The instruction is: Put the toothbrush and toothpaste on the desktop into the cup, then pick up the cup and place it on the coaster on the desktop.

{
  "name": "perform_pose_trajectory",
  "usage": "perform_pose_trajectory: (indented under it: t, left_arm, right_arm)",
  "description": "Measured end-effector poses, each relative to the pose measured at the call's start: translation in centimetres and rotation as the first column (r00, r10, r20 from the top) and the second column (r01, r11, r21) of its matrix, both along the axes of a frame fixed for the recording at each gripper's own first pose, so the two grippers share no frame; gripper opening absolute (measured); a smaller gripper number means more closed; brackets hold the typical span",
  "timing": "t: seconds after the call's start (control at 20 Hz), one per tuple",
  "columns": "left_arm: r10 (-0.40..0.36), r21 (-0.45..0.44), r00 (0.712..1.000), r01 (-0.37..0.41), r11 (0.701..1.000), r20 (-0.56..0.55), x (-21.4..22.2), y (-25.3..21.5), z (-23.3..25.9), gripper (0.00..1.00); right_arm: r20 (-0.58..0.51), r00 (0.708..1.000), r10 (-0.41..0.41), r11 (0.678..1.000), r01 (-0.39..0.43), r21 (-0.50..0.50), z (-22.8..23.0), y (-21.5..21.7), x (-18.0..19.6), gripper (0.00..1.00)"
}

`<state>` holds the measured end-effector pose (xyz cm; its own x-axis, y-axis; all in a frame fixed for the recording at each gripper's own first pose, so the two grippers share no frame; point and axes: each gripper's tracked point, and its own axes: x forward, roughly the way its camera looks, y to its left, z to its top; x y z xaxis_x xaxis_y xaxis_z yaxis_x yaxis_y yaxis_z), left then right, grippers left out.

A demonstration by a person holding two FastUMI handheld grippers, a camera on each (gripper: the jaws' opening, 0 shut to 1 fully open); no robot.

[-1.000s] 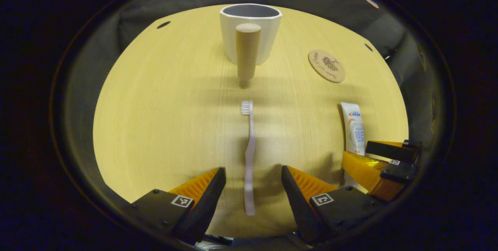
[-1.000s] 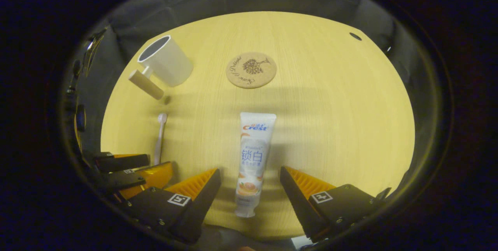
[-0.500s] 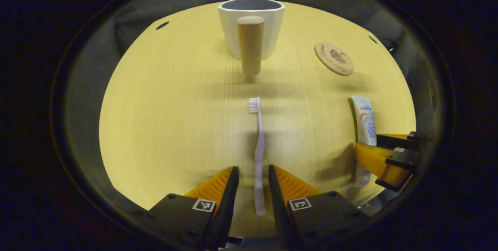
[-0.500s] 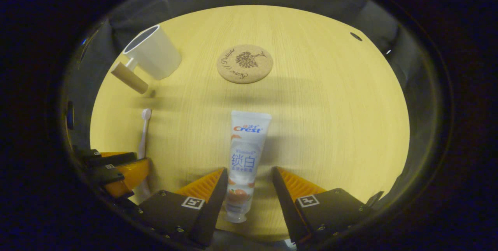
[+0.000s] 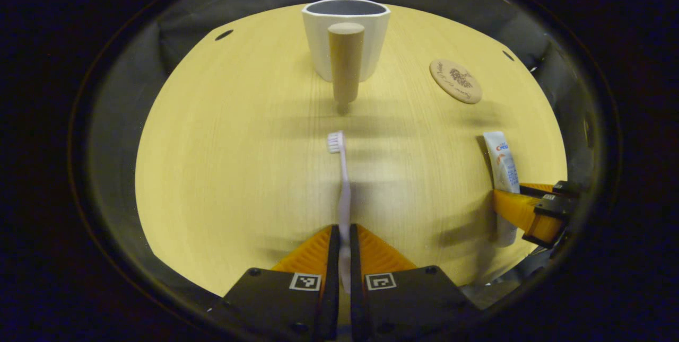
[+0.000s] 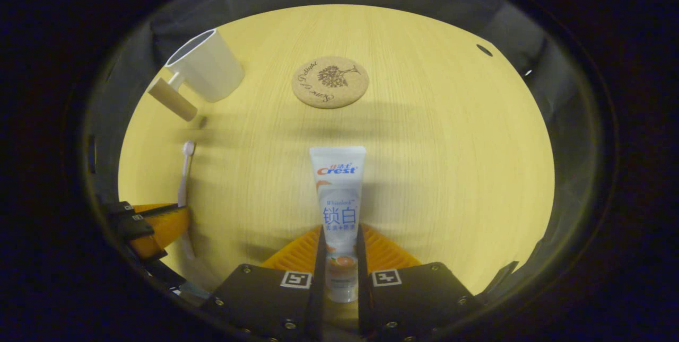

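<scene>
both grippers clamped, nothing in the cup yet

going left to right across the desktop (image 6: 451,135) as the right gripper view lays it out. at the far left the left gripper (image 6: 159,220) sits low near the table's edge, its fingers closed on the handle end of the toothbrush (image 6: 184,172), whose head points away toward the cup (image 6: 204,69). the cup stands upright near the far left edge, its wooden handle (image 6: 171,106) sticking out toward the near side, and what can be seen of its inside looks empty. to its right lies the round cork coaster (image 6: 330,81), bare, well apart from the cup. nearer the camera, in line with the coaster, the toothpaste (image 6: 339,193) lies flat with its crimped end pointing away and its cap end between the right gripper (image 6: 339,273) fingers, which have drawn in until both press its sides.

in the left gripper view the left gripper (image 5: 340,273) has its fingers nearly together, pinching the toothbrush (image 5: 342,188) handle, with the cup (image 5: 346,34) straight ahead.

as for progress, i judge the task barely begun: both items are gripped but seem to rest on the wood. lifting them, dropping each into the cup, and carrying the cup to the coaster all remain.

both grippers are held low and roughly level, pointing forward along the table, side by side.
</scene>
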<state>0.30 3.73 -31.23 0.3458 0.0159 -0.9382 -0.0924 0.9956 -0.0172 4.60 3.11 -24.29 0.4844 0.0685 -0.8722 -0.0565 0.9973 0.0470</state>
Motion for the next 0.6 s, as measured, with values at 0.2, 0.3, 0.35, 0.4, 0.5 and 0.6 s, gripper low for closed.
perform_pose_trajectory:
  t: [0.2,0.3,0.35,0.4,0.5,0.6]
  left_arm:
    - [-0.003,-0.015,1.000,0.004,1.000,0.027,0.0,0.0,0.0,0.12]
    - [-0.012,-0.049,0.998,0.016,0.999,0.066,0.3,-0.2,0.1,0.12]
    - [-0.004,-0.061,0.997,0.009,0.998,0.083,0.5,-0.3,0.1,0.12]
    - [0.005,-0.069,0.996,0.002,0.998,0.094,0.4,-0.3,0.3,0.12]
    - [0.030,-0.087,0.992,-0.019,0.996,0.125,0.6,-0.3,0.8,0.12]
    - [0.054,-0.109,0.985,-0.036,0.993,0.162,0.5,-0.5,1.2,0.12]
  right_arm:
    - [0.052,0.999,0.006,0.999,-0.009,0.051,0.6,0.1,-0.1,0.21]
    - [0.077,0.997,0.004,0.997,-0.009,0.072,0.5,0.2,-0.1,0.21]
    - [0.089,0.996,0.005,0.996,-0.013,0.086,0.7,0.2,-0.1,0.23]
    - [0.099,0.995,0.010,0.995,-0.020,0.102,0.9,0.4,-0.2,0.21]
    - [0.124,0.992,0.014,0.989,-0.032,0.148,1.6,0.7,-0.6,0.21]
    - [0.157,0.988,0.010,0.986,-0.036,0.163,2.3,0.7,-0.9,0.20]
